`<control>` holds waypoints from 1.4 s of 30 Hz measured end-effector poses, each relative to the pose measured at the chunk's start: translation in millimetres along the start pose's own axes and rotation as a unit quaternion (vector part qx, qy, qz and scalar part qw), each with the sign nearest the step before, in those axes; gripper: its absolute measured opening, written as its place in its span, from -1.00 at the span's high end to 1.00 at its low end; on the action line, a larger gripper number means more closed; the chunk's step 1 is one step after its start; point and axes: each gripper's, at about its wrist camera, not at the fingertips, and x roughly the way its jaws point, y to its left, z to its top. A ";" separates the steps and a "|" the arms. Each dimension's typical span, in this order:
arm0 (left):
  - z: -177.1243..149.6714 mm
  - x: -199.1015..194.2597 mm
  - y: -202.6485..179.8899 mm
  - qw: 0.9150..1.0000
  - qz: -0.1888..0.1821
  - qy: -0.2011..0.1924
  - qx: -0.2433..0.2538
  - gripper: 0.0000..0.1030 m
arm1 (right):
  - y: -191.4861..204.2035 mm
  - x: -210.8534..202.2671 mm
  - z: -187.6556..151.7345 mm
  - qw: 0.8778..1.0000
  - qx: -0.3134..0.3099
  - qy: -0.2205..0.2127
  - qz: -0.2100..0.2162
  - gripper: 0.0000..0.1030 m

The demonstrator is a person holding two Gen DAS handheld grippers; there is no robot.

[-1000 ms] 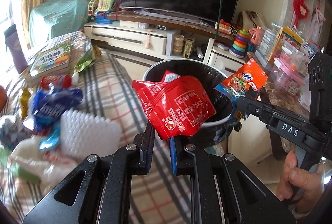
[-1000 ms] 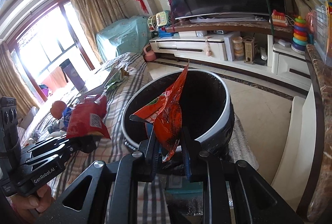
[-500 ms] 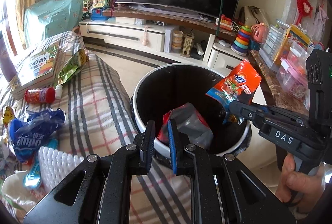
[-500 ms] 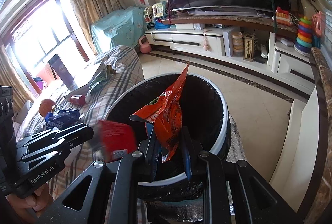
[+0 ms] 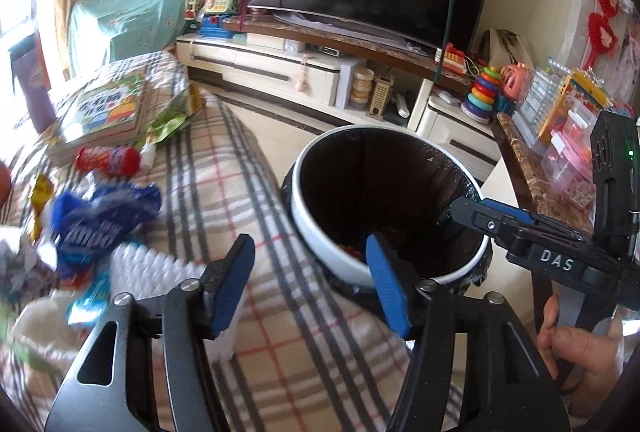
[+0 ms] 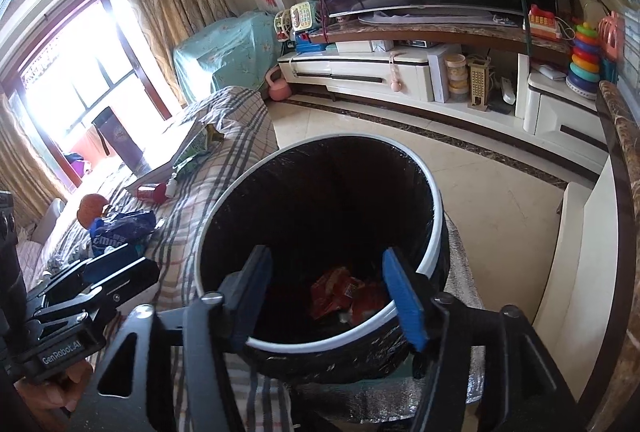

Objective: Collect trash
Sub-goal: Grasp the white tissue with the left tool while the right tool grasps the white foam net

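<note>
Sunlit and cluttered, the living room has a plaid-covered sofa [image 5: 256, 168] at left with a black-lined, white-rimmed trash bin [image 6: 434, 228] just beside it, red snack wrappers [image 6: 346, 292] lying at the bin's bottom. Both the left gripper [image 5: 308, 284] and the right gripper [image 6: 336, 296] have just been opening and now stand spread and empty at the bin's near rim, so the drop looks done. Next, presumably, comes reaching left for the blue wrapper [image 5: 100, 216] or red bottle [image 5: 108, 159] on the sofa, which calls for closing on thin, crinkly film.
</note>
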 end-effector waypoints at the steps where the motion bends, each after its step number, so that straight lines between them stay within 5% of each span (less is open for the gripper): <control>1: -2.5 -3.1 2.7 1.000 -0.001 0.000 -0.003 -0.21 | 2.2 -2.2 -1.6 1.000 0.001 -0.003 0.002 -0.43; 8: -25.3 -33.5 24.5 0.999 0.006 -0.015 -0.032 -0.38 | 17.8 -16.1 -16.5 1.000 0.015 -0.018 0.020 -0.76; 23: -78.1 -88.3 85.9 0.993 0.051 -0.039 -0.094 -0.54 | 78.3 -18.7 -50.8 0.998 -0.009 -0.003 0.062 -0.84; 34: -110.2 -94.8 136.3 0.986 0.089 -0.019 -0.140 -0.57 | 119.7 -5.3 -72.3 0.995 -0.050 0.008 0.083 -0.84; 42: -117.5 -92.4 150.2 0.986 0.083 -0.013 -0.143 -0.57 | 138.4 15.8 -79.8 0.993 -0.069 0.022 0.096 -0.84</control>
